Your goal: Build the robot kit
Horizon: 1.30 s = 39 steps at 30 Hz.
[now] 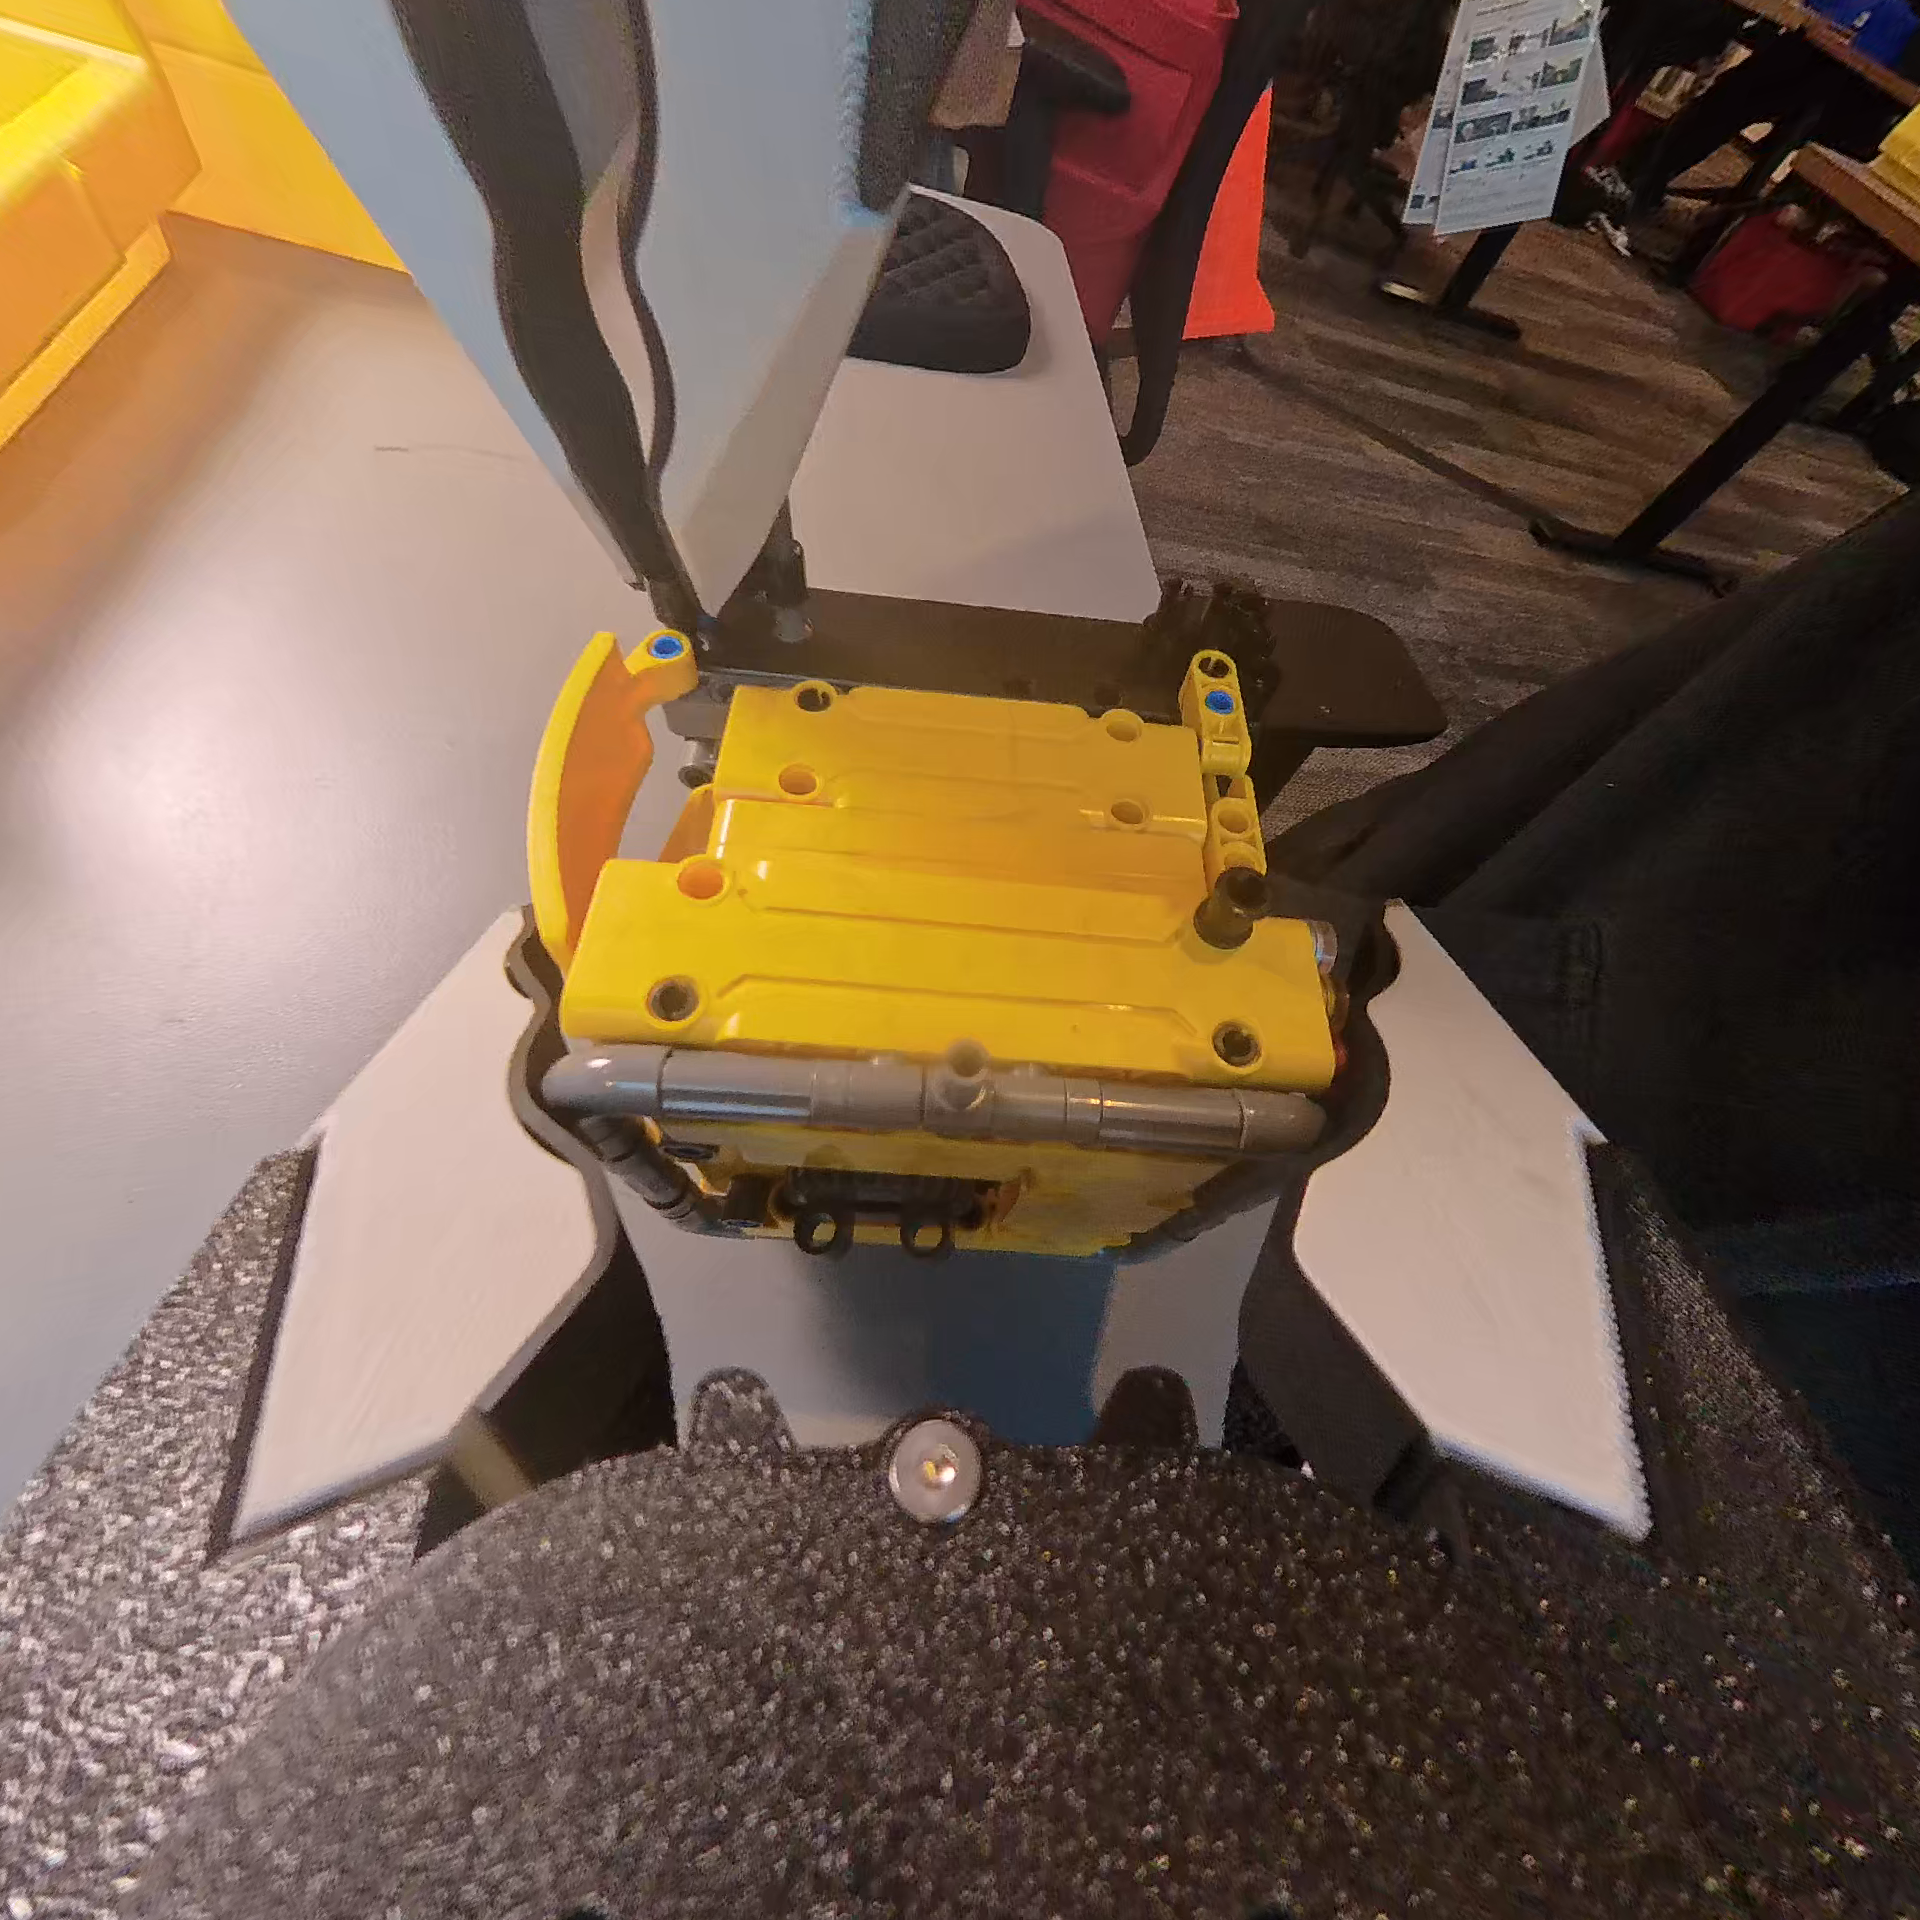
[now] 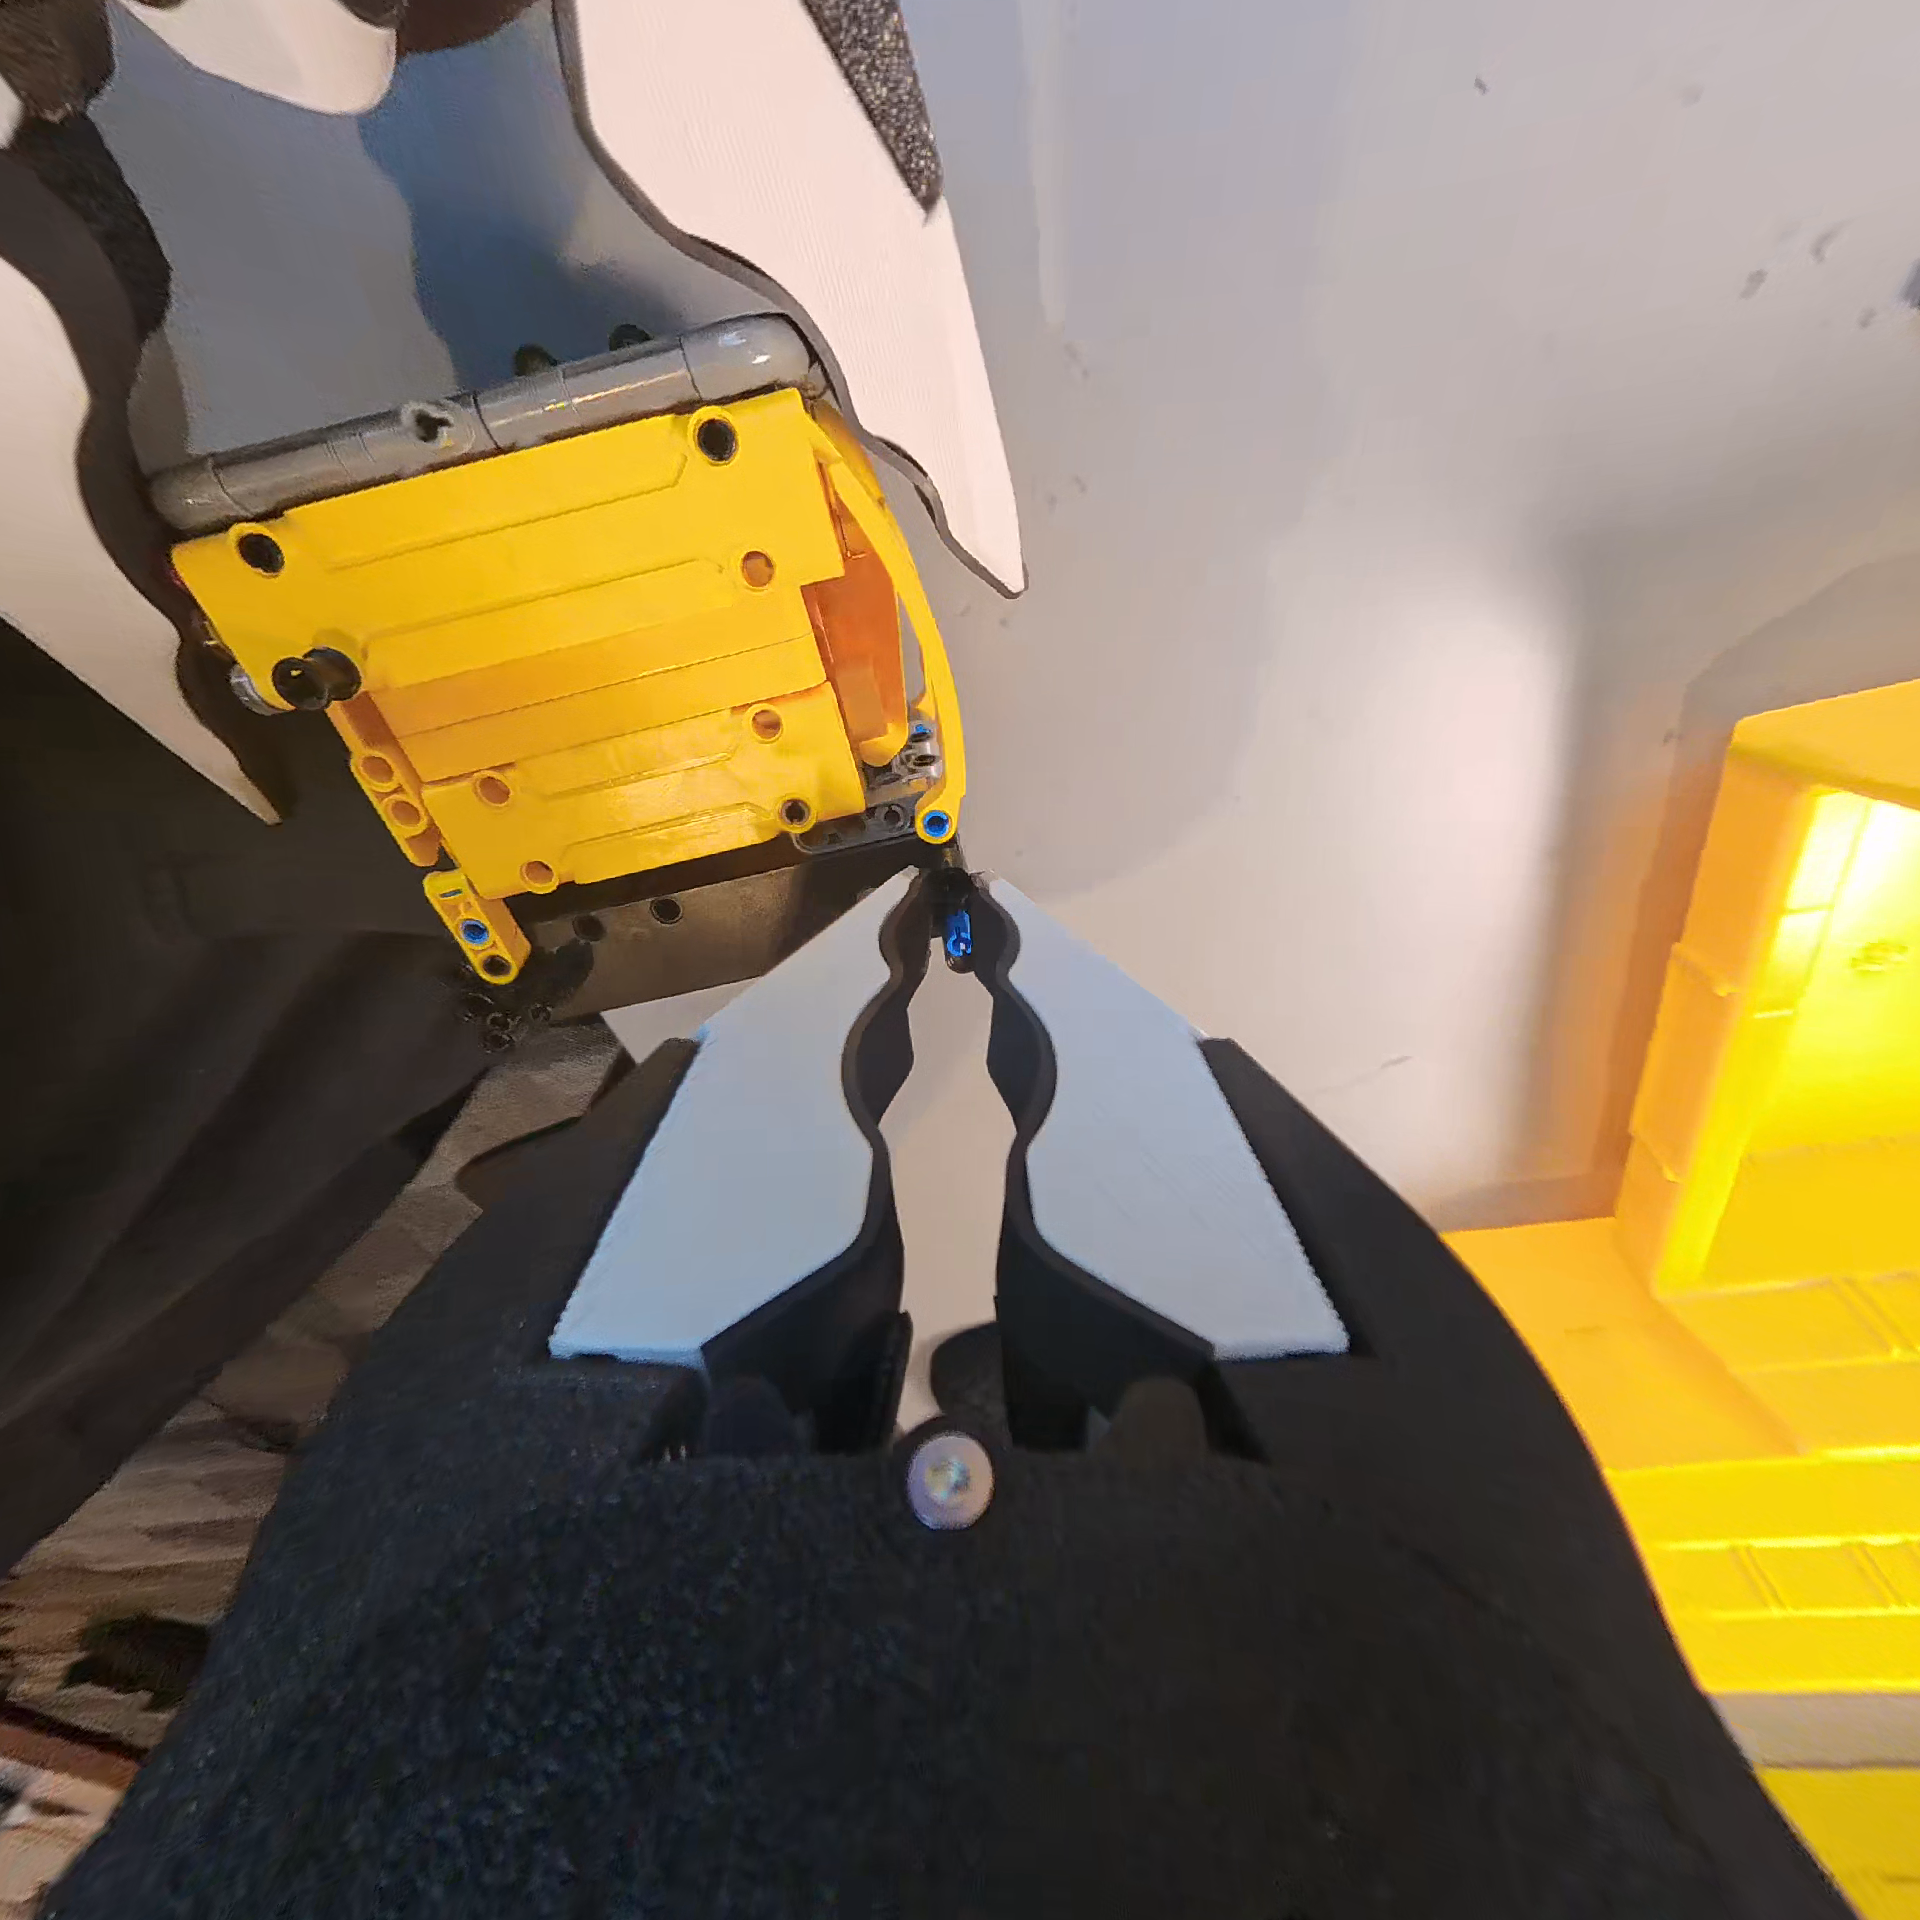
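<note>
Two tools meet at one yellow brick-built assembly (image 1: 935, 935), taken here as the landmark. White bench (image 1: 208, 831) lies under and left of it; yellow bins (image 2: 1787, 1039) sit well apart on the far bench side. Left tool (image 1: 935, 1081) clamps the assembly's near end, a finger (image 1: 436, 1195) on each flank, grey rod end (image 1: 935, 1101) toward the camera. Assembly's long axis runs straight away from the left tool. Right tool (image 2: 951, 914) comes in from the far end, jaws pressed together on a small blue pin (image 2: 958, 930), tips just beside the far corner by a blue-plugged hole (image 2: 935, 824). Right tool is nearer that corner.
</note>
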Tool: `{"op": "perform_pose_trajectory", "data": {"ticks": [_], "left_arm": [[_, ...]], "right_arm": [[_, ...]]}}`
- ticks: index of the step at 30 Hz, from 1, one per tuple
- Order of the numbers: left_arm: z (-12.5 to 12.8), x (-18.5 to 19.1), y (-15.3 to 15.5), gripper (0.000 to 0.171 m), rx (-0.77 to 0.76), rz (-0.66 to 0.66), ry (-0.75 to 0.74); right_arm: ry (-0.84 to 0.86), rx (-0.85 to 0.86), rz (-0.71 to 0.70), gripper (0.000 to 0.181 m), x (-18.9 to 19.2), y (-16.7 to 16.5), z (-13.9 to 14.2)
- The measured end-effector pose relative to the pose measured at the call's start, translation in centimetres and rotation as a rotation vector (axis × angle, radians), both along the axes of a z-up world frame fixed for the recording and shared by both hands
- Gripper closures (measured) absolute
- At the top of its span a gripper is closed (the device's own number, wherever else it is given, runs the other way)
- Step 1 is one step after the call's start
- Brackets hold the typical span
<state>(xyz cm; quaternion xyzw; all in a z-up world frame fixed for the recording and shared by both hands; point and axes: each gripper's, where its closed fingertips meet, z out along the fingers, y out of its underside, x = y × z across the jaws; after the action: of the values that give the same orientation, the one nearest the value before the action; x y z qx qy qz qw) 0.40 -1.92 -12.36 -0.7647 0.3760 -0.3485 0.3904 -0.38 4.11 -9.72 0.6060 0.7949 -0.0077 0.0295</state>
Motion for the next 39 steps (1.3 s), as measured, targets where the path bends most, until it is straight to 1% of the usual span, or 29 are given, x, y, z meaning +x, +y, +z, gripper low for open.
{"op": "perform_pose_trajectory", "data": {"ticks": [6, 12, 15, 20, 23, 27, 29, 33, 36, 39], "left_arm": [[0.0, 0.1, 0.1, 0.028, -0.003, 0.014, -0.003], [0.1, 0.2, 0.0, 0.029, 0.019, 0.017, 0.004], [0.1, 0.4, 0.0, 0.028, 0.044, 0.015, 0.018], [0.1, 0.3, 0.1, 0.028, 0.04, 0.022, 0.004], [0.1, 0.4, 0.0, 0.028, 0.023, 0.021, -0.013], [0.1, 0.6, -0.1, 0.029, 0.064, 0.012, 0.02], [0.2, 0.7, -0.1, 0.029, 0.06, 0.015, 0.013], [0.3, 0.7, -0.1, 0.029, 0.073, 0.02, 0.019], [0.4, 0.8, 0.0, 0.028, 0.097, 0.019, 0.033], [0.2, 0.4, 0.0, 0.029, 0.047, 0.02, -0.008]], "right_arm": [[-0.007, 0.059, 0.04, 0.175, 0.0, 0.1, -0.1], [0.014, -0.02, 0.005, 0.175, 0.1, -0.1, -0.2], [-0.009, -0.057, 0.01, 0.176, 0.4, -0.4, -0.2], [-0.029, -0.075, 0.031, 0.176, 0.3, -0.4, -0.3], [-0.03, -0.049, 0.065, 0.176, 0.0, -0.1, -0.4], [-0.08, -0.069, 0.071, 0.176, 0.5, -0.5, -0.2], [-0.083, -0.063, 0.067, 0.176, 0.5, -0.4, -0.2], [-0.102, -0.039, 0.112, 0.176, 0.5, -0.5, -0.2], [-0.148, -0.065, 0.113, 0.177, 1.2, -0.8, -0.6], [-0.107, -0.07, 0.093, 0.176, 0.3, -0.5, -0.8]]}}
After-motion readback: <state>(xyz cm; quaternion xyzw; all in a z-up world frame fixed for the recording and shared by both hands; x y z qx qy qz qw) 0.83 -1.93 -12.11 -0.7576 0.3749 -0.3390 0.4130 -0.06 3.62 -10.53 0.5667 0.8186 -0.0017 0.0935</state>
